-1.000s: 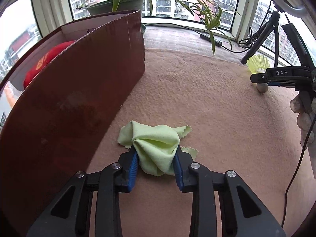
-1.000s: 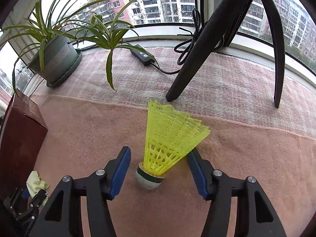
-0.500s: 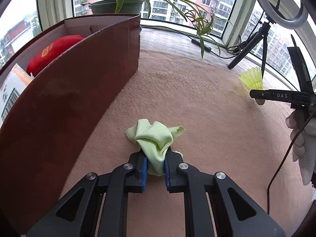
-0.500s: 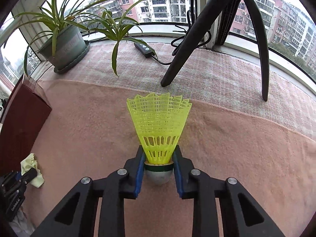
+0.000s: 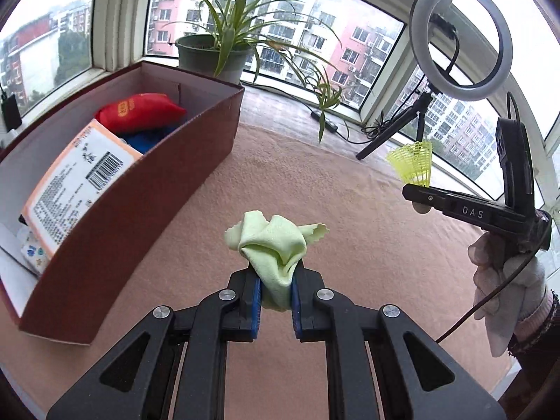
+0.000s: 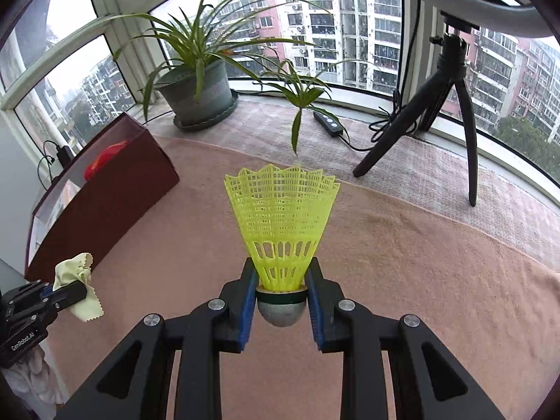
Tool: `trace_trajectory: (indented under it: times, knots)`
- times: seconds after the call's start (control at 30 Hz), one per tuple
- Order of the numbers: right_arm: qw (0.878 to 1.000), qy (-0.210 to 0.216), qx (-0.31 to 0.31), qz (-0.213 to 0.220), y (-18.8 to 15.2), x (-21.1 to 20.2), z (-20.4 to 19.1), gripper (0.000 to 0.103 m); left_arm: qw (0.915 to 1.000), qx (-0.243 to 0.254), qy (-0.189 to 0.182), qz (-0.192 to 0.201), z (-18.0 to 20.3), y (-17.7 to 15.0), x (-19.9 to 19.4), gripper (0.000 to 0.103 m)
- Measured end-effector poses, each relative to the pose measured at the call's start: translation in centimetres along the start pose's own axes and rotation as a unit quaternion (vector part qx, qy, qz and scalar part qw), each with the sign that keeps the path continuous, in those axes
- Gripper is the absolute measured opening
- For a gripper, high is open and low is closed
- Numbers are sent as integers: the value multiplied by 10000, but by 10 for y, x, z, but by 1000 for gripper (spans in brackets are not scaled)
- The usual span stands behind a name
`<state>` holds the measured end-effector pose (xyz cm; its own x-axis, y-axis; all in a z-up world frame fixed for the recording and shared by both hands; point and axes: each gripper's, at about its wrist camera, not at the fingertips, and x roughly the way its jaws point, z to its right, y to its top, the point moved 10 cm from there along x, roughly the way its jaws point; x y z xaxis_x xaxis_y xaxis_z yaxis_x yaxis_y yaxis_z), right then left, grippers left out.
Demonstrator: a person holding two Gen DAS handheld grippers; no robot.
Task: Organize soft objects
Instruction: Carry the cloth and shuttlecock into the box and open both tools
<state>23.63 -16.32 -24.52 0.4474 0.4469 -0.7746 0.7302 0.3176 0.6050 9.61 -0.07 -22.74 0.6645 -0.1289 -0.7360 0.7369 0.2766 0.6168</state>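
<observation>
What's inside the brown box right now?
In the box: a red pouch at the far end, something blue beneath it, and a printed packet with a barcode leaning nearer. The near wall hides the box floor.

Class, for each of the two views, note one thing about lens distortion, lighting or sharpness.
Left wrist view: fisheye bends the box wall and window frames; soft overcast daylight, no hard shadows; the cloth is sharp. Right wrist view: dark vignette in the corners; sky is blown out top left; the shuttlecock mesh is crisp.
</observation>
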Motion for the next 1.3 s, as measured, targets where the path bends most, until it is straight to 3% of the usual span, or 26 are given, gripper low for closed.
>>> trace_trajectory:
  times: [0.2, 0.4, 0.73, 0.97, 1.3]
  knots:
    - [9990, 222, -311, 223, 13, -32, -50, 24, 9993, -22, -28, 381, -17, 17, -49, 12]
    - [9970, 265, -579, 448, 30, -55, -103, 24, 9977, 9, 83, 678, -61, 44, -84, 12]
    - [9953, 273, -770, 521, 63, -36, -190, 24, 9946, -191, 406, 939, -155, 83, -109, 12]
    - [9959, 178, -818, 353, 82, 1, -232, 24, 9964, -145, 379, 751, -190, 90, -98, 12]
    - [9984, 109, -508, -207, 100, 63, -255, 24, 9997, -40, 255, 25, -208, 80, -57, 12]
